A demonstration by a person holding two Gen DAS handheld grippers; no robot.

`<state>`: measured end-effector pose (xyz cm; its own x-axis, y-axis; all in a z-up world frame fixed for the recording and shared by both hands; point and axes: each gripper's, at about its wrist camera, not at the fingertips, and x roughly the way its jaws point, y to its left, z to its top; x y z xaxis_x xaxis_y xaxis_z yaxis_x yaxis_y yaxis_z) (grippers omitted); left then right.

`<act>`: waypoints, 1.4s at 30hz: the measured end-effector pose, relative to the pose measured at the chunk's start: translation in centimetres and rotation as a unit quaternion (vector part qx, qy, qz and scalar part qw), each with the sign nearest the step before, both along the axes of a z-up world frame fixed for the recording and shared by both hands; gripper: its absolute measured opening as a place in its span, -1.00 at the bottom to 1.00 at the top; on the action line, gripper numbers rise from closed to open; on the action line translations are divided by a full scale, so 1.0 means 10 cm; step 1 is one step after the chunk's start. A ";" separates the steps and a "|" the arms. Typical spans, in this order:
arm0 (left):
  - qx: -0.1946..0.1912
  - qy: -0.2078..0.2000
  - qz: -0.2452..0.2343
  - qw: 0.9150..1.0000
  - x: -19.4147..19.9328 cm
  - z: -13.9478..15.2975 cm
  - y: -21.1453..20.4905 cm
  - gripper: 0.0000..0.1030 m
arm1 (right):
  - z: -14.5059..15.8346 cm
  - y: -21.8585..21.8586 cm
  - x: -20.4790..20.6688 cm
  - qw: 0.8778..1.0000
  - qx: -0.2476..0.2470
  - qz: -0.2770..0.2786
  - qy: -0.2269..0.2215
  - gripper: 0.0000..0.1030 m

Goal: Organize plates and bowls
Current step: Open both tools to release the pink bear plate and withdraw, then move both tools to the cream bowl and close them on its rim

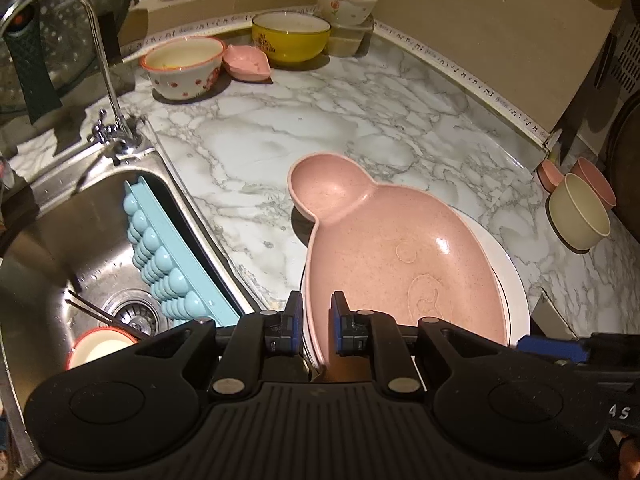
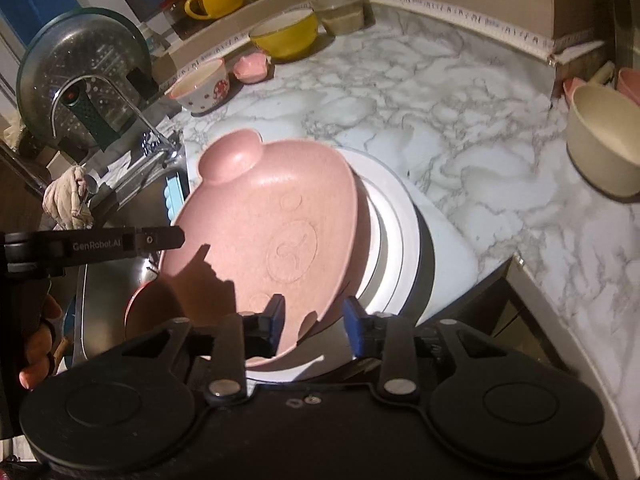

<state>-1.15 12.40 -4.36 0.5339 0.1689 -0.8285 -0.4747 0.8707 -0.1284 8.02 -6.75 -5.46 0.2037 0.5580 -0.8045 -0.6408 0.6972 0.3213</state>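
Note:
A pink speckled plate (image 1: pixel 392 248) with a round side cup lies tilted over a stack of white plates (image 1: pixel 516 292) near the counter's front edge. My left gripper (image 1: pixel 316 320) is shut on the pink plate's near rim. In the right wrist view the pink plate (image 2: pixel 272 224) rests over the white plates (image 2: pixel 396 224), and my right gripper (image 2: pixel 314 320) is open around its near edge without gripping it. The left gripper's finger (image 2: pixel 160 240) shows at the plate's left rim.
The steel sink (image 1: pixel 60 240) at left holds a blue rack (image 1: pixel 168 264), a red-rimmed bowl (image 1: pixel 100 350) and chopsticks. At the back stand a spotted bowl (image 1: pixel 184 66), a small pink dish (image 1: pixel 246 62), a yellow bowl (image 1: pixel 290 40) and stacked containers. Cream and pink cups (image 1: pixel 580 212) stand right.

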 end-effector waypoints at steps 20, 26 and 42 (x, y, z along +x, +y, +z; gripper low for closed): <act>0.049 -0.100 -0.109 0.988 0.33 0.59 -0.78 -0.47 | 0.56 -0.54 0.12 0.990 0.045 -0.055 -0.124 0.39; 0.048 -0.122 -0.155 0.979 0.63 0.66 -1.11 -0.39 | 0.65 -0.79 0.27 0.983 0.047 -0.096 -0.151 0.63; 0.061 -0.179 -0.203 0.961 1.47 0.65 -1.81 0.57 | 0.65 -1.71 0.82 0.943 0.020 -0.254 -0.217 0.99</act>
